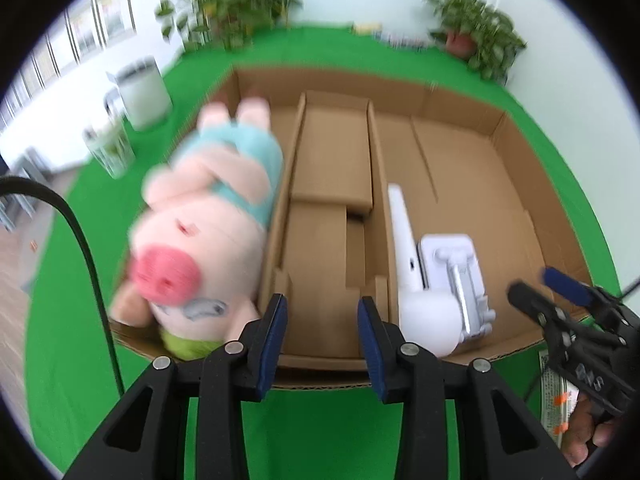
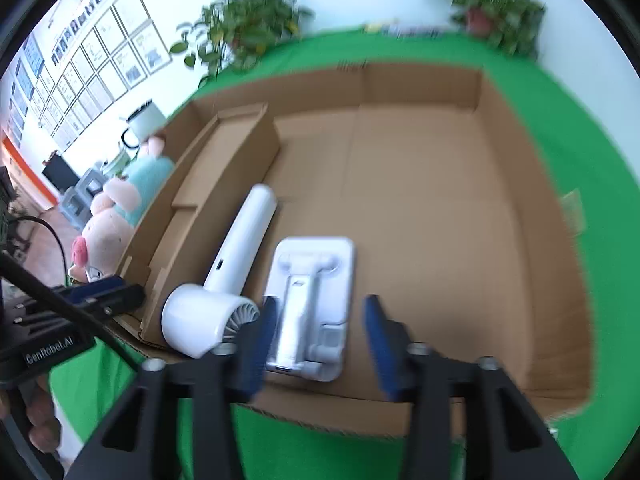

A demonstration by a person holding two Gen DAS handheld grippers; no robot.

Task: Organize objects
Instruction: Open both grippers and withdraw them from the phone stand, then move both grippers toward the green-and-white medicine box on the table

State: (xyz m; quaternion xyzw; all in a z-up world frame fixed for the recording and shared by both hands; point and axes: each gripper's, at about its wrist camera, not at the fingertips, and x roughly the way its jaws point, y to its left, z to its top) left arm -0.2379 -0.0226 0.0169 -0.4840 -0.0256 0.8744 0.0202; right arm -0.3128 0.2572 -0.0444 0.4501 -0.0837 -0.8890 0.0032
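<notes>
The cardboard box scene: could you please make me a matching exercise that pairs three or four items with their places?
Things:
1. Pink plush pig in teal outfit
2. White handheld fan
3. White folding phone stand
4. White mug

Places:
A. On the green cloth, outside the box
B. Left compartment
C. Large compartment, beside the divider
D. Large compartment, right of the fan

Pairs: 1-B, 2-C, 3-D, 4-A

Potted plants (image 1: 236,4), mug (image 1: 142,92), framed pictures (image 2: 100,56) behind.

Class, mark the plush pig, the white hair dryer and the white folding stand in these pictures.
plush pig (image 1: 166,270), left wrist view, on its pink snout.
white hair dryer (image 2: 240,248), right wrist view, on its handle.
white folding stand (image 2: 316,264), right wrist view, on its base plate.
</notes>
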